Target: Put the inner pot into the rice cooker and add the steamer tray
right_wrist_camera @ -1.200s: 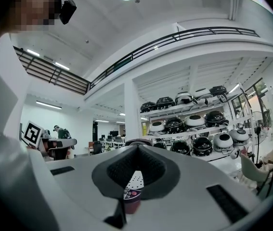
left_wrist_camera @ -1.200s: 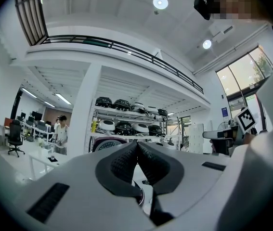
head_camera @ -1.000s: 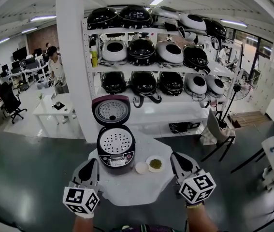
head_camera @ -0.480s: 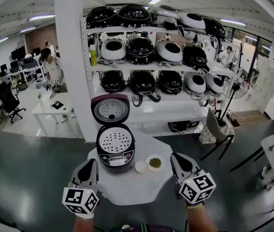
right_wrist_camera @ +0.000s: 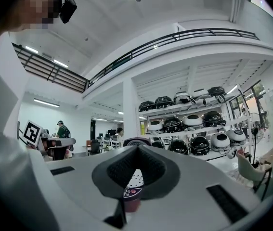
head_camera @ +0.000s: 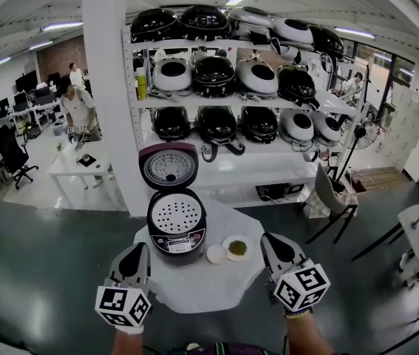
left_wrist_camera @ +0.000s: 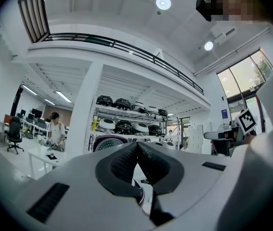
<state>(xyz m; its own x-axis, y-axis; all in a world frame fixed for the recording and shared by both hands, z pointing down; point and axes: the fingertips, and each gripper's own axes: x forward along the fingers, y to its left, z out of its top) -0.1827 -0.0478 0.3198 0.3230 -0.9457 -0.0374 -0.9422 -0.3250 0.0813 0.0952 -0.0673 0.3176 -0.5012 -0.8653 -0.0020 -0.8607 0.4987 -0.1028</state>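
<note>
The rice cooker (head_camera: 176, 228) is seen on the round white table (head_camera: 194, 291), toward the table's 11 o'clock side. Its one lid (head_camera: 169, 168) is raised upright at the cooker's 12 o'clock. One perforated steamer tray (head_camera: 176, 215) is seated in the cooker's opening. The inner pot beneath the tray cannot be made out.

Two small round dishes are set at about 4 o'clock from the cooker. The white dish (head_camera: 216, 255) lies just beside the dish with green contents (head_camera: 236, 249).

Two grippers are held at the near edge of the table. The left gripper (head_camera: 142, 248) is at the table's 8 o'clock and the right gripper (head_camera: 268, 239) at its 4 o'clock. Both are pointed level toward the cooker and kept apart from it. In the left gripper view the pads (left_wrist_camera: 126, 160) are pressed together with nothing between them. In the right gripper view the pads (right_wrist_camera: 126, 166) are likewise closed on nothing.

Beyond the table, at 12 o'clock, a white shelf unit (head_camera: 231, 103) with three loaded tiers is stacked with more than a dozen other cookers. One person (head_camera: 76, 109) is seen at a separate white table at 10 o'clock.
</note>
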